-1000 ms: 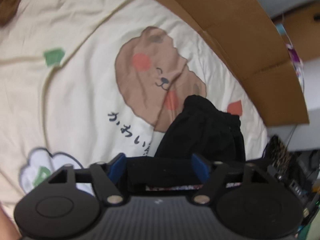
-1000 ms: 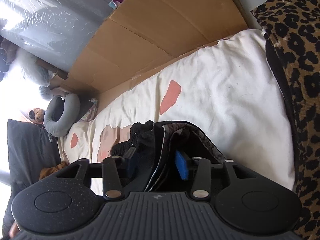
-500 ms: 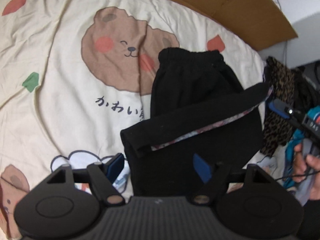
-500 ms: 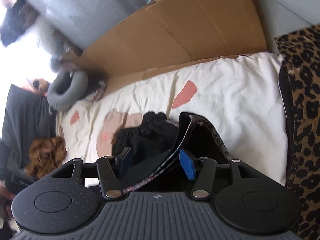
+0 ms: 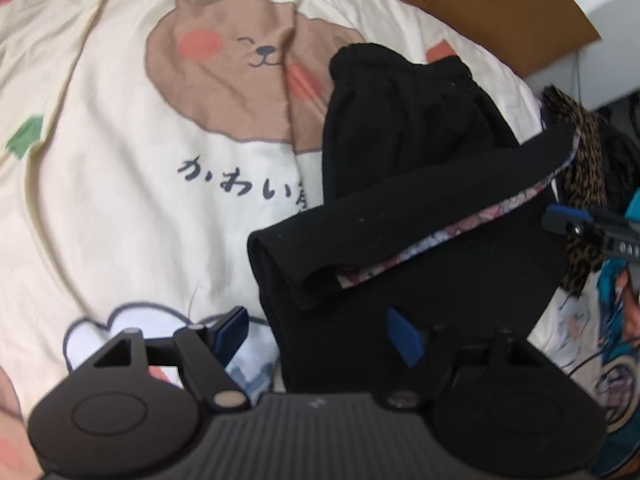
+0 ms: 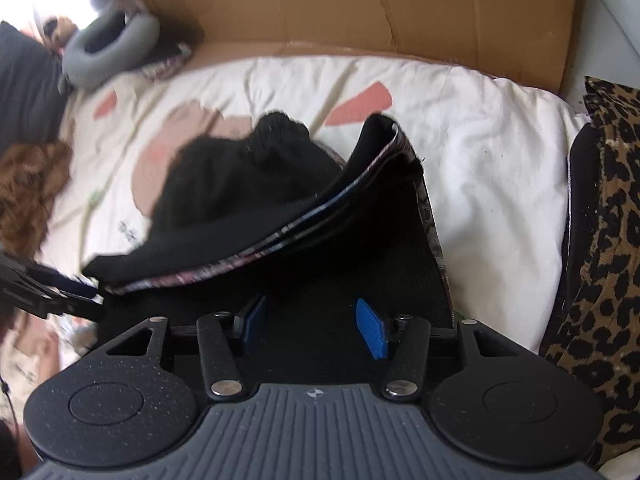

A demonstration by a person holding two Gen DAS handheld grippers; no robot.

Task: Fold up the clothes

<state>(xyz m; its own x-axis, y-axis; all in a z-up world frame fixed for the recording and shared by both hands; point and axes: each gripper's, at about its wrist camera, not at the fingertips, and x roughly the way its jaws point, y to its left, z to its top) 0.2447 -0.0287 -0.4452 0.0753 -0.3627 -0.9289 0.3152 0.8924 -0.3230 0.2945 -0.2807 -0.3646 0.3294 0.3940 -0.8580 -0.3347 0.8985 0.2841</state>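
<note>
Cream bedding printed with a blushing brown bear covers the bed, with a cardboard sheet standing along its far edge, a grey neck pillow at one end and a leopard-print fabric heaped at the other. On the bed lies a black garment, apparently trousers or shorts with a gathered waistband toward the cardboard and a patterned lining showing along one edge. Its near portion has been brought over the rest, so one fold looks made: the upper layer runs as a band across the middle, its rolled end at the left and its far corner raised toward the leopard fabric. The fold does not lie flat; in the right wrist view the layers stand up in a peak with several lining edges fanned apart. The left gripper has its fingers spread wide, one over the bedding and one over the black cloth, holding nothing. The right gripper likewise has its fingers parted and empty above the near black layer. Judging from this, what is left is to press the raised layer down, square the edges, and probably fold once more to a compact bundle. The only clear writing is a line of Japanese hiragana printed under the bear, reading roughly "kawaii", its end hidden by the garment. No brand or tag on the garment is visible.
</note>
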